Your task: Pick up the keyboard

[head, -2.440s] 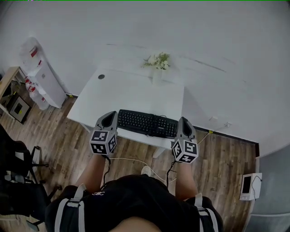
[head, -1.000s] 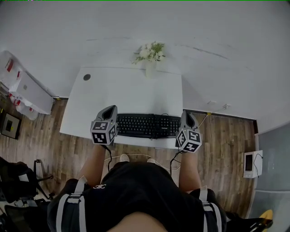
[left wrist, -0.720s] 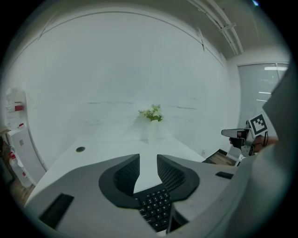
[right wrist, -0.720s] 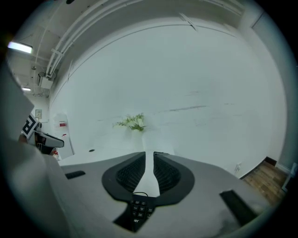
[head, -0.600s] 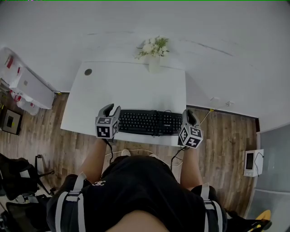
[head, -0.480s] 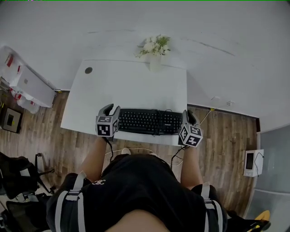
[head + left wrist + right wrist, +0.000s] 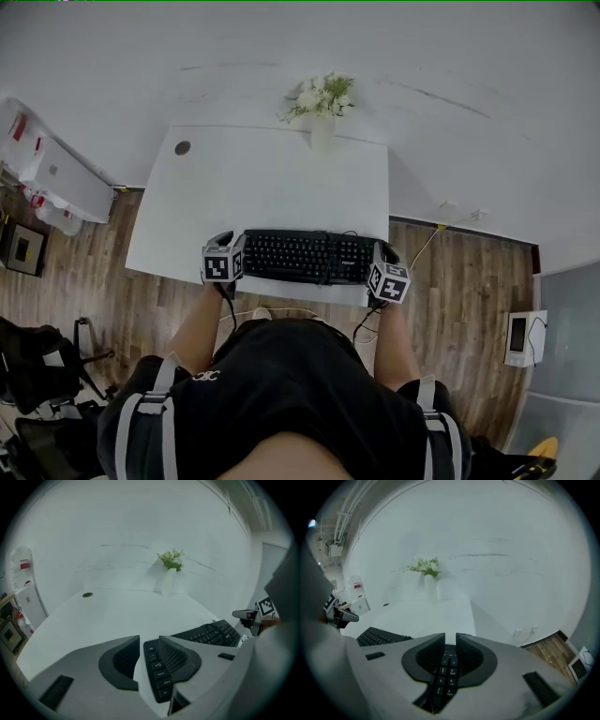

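Beyond the left claw [image 7: 225,241] and right claw [image 7: 386,253] we see a white table [image 7: 272,187], a vase of pale flowers [image 7: 317,101] at its far edge. Far ahead-left of the left claw sits a round dark spot [image 7: 182,148], perhaps a cable hole. Wooden floor [image 7: 469,281] lies rightward.

One table [image 7: 272,187] is carrying one keyboard [image 7: 307,256] and one vase of flowers [image 7: 320,117]. Two grippers are showing: one left gripper [image 7: 223,238], one right gripper [image 7: 385,252]. One person [image 7: 281,403] is holding both.

Office — white desk [image 7: 272,183] w/ keyboard [image 7: 305,256].
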Demonstrator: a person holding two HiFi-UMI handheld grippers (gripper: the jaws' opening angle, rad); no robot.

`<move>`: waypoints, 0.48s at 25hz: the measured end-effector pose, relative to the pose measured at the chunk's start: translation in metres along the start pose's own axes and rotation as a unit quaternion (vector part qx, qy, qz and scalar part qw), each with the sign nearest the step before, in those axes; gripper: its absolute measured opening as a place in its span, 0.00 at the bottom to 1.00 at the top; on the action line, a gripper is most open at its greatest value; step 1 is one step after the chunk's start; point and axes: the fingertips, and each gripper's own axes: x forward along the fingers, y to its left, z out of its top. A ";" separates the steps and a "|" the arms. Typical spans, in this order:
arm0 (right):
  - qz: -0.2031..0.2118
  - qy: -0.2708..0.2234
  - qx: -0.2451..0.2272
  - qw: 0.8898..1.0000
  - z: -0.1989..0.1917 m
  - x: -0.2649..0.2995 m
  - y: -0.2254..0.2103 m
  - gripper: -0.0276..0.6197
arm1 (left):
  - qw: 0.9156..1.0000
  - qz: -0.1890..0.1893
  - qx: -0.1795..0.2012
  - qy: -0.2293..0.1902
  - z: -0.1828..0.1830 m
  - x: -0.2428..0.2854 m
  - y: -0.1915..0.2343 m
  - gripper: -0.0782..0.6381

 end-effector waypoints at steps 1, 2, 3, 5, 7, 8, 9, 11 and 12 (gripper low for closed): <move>-0.003 0.008 -0.001 1.000 -0.005 0.003 -0.002 0.16 | 1.000 0.001 -0.001 0.007 -0.005 0.004 0.002 0.31; -0.005 0.015 -0.001 1.000 -0.010 0.005 -0.004 0.16 | 1.000 0.001 -0.002 0.013 -0.010 0.007 0.003 0.31; -0.008 0.021 -0.002 1.000 -0.014 0.008 -0.006 0.16 | 1.000 0.000 -0.003 0.018 -0.015 0.011 0.005 0.31; -0.013 0.033 -0.004 0.999 -0.021 0.012 -0.009 0.16 | 1.000 0.000 -0.007 0.026 -0.023 0.017 0.008 0.31; -0.016 0.043 -0.007 0.999 -0.028 0.016 -0.011 0.16 | 0.999 0.003 -0.012 0.035 -0.029 0.021 0.011 0.31; -0.017 0.048 -0.007 0.999 -0.031 0.017 -0.012 0.16 | 0.999 0.006 -0.014 0.040 -0.032 0.022 0.012 0.31; -0.019 0.053 -0.007 0.998 -0.033 0.019 -0.013 0.16 | 0.999 0.009 -0.015 0.045 -0.034 0.023 0.014 0.31; -0.022 0.061 -0.005 0.998 -0.040 0.022 -0.016 0.16 | 0.998 0.011 -0.015 0.057 -0.040 0.026 0.016 0.31; -0.024 0.065 -0.003 0.998 -0.043 0.023 -0.017 0.16 | 0.998 0.011 -0.013 0.063 -0.044 0.028 0.016 0.31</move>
